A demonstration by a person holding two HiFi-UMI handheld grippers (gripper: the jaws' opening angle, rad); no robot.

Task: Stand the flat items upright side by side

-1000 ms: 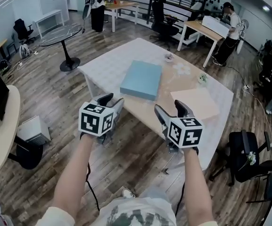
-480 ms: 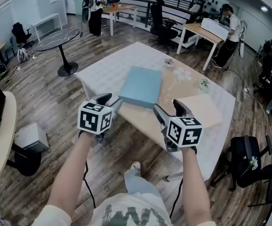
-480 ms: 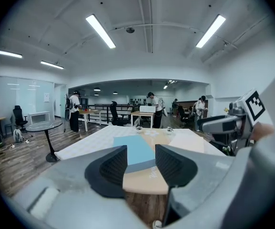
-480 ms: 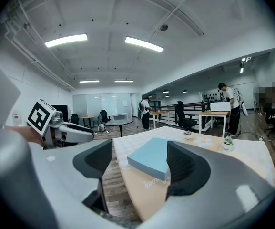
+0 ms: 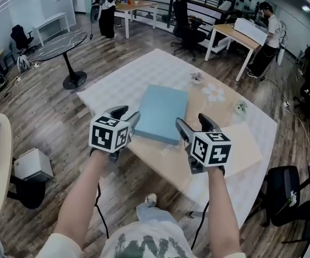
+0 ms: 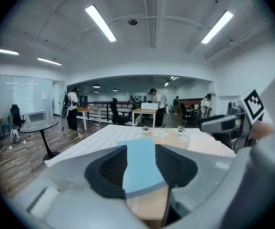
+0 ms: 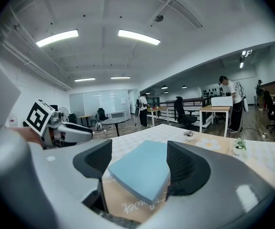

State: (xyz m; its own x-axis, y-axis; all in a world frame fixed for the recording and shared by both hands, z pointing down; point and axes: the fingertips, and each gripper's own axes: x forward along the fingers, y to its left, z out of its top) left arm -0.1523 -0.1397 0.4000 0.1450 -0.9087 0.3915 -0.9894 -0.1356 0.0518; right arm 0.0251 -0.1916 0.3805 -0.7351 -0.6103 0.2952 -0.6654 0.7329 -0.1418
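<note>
1. We held the left gripper (image 5: 128,113) and the right gripper (image 5: 192,121) in the air at the near edge of the table (image 5: 125,79), touching nothing on it.
2. Both pairs of jaws stood spread, with no item between the pads. In each gripper view the blue flat item showed through the gap, but it lay farther out on the table.
3. The blue flat item (image 5: 163,109) lay on its broad face near the middle of the table, just ahead of the two grippers and between them in the head view.
4. The beige flat item (image 5: 246,144) also lay flat, off to the right near the table's edge and apart from the blue one.
5. We judged the task as not yet begun: neither item stood upright, and they were not side by side.
6. What remained, as we read it, was all of the work: grip an edge of each item, tip it up, and set the two standing next to each other.
</note>
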